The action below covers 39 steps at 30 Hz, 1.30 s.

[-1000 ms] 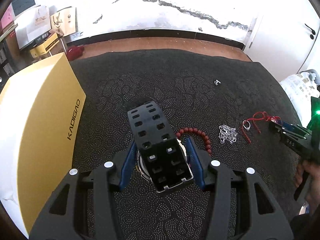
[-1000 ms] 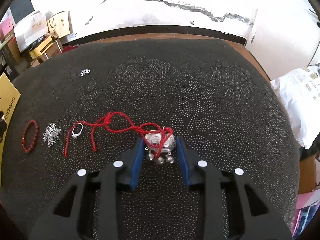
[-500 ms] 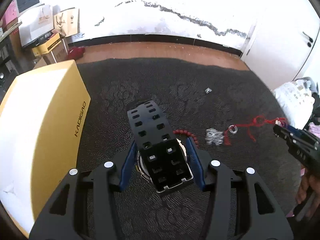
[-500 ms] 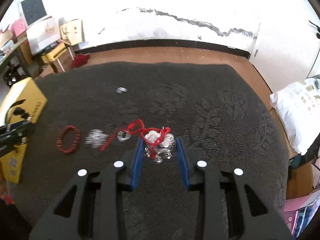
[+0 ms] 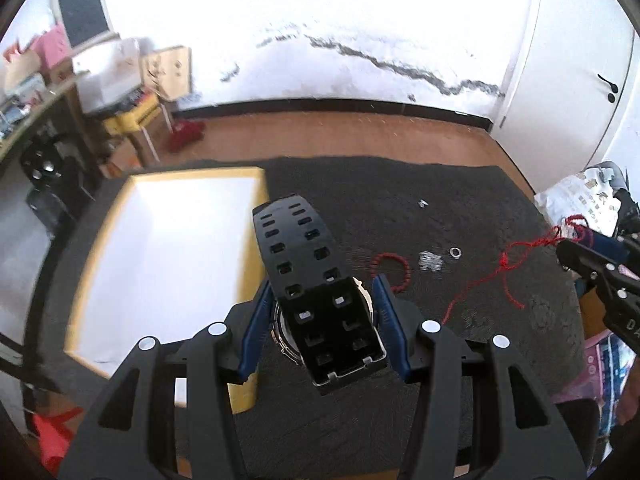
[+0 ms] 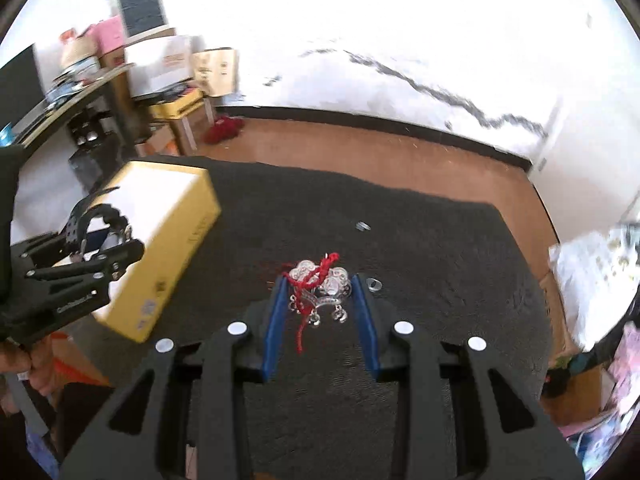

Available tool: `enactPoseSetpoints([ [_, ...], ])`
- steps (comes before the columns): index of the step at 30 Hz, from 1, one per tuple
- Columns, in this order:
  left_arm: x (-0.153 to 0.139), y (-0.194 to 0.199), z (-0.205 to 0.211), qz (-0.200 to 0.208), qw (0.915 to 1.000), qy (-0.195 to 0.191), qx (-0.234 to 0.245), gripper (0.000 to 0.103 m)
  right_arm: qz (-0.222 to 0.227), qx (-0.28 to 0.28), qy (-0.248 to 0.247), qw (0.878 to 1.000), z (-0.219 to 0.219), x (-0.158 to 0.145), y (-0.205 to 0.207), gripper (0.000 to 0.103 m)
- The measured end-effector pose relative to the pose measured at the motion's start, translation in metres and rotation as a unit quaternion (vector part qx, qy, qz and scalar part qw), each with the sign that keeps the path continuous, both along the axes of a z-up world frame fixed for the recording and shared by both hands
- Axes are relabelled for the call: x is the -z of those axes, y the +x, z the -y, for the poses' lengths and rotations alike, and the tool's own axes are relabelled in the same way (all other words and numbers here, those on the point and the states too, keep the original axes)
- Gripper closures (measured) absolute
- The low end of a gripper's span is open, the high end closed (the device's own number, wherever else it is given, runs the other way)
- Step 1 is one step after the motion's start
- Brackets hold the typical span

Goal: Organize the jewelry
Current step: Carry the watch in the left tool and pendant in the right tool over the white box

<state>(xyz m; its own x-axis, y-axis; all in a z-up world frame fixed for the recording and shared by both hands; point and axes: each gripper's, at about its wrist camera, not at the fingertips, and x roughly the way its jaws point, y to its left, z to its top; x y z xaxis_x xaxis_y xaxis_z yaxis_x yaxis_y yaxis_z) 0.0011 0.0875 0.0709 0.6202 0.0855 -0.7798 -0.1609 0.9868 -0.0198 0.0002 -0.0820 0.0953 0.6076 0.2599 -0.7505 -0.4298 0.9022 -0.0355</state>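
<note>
- Dark patterned cloth covers the tabletop, and both wrist views now take in much more of it, plus the wooden floor and white wall beyond, than a second ago: both hands have risen well clear of the surface.
- At the left side, the yellow box now shows its whole pale top rather than just its side, and the left tongs hang just beside its near right edge.
- Those left tongs stay clenched on a black watch, its perforated strap sticking up and forward.
- Right tongs are clamped on a silver pendant, which has left the cloth; its red cord now trails through the air instead of lying flat.
- Left behind on the cloth are a red bead bracelet, a silver chain and a small ring, close together.
- Both pieces look in transit, probably toward the box; the dangling cord could snag.
</note>
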Motion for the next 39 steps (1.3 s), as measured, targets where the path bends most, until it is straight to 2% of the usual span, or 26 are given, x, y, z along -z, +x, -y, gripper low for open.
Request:
enactPoseSetpoints([
  [9,-0.041,-0.065,-0.070,-0.006,0.9992,-0.005,-0.040,0.053,-0.010,-0.095,0.002,0.995,-0.107,-0.050,-0.056,0.070],
  [15,-0.053,-0.097,-0.118,-0.014,0.9974,0.012,-0.069,0.053,-0.026,-0.151,-0.008,0.988,-0.182,-0.057,-0.075,0.070],
  [21,-0.054,-0.109,-0.150,-0.011,0.9957,0.021,-0.090,0.053,-0.035,-0.180,-0.009,0.983,-0.238,-0.058,-0.079,0.070],
  [30,-0.034,-0.090,-0.181,-0.010,0.9945,-0.003,-0.105,0.053,-0.052,-0.180,-0.028,0.982,-0.280,-0.026,-0.047,0.070],
  [36,-0.001,-0.060,-0.192,-0.020,0.9937,0.003,-0.110,0.053,-0.074,-0.167,-0.044,0.982,-0.292,0.014,-0.019,0.070],
  [39,0.022,-0.045,-0.197,-0.035,0.9931,-0.012,-0.111,0.053,-0.088,-0.160,-0.053,0.982,-0.297,0.035,-0.006,0.070],
])
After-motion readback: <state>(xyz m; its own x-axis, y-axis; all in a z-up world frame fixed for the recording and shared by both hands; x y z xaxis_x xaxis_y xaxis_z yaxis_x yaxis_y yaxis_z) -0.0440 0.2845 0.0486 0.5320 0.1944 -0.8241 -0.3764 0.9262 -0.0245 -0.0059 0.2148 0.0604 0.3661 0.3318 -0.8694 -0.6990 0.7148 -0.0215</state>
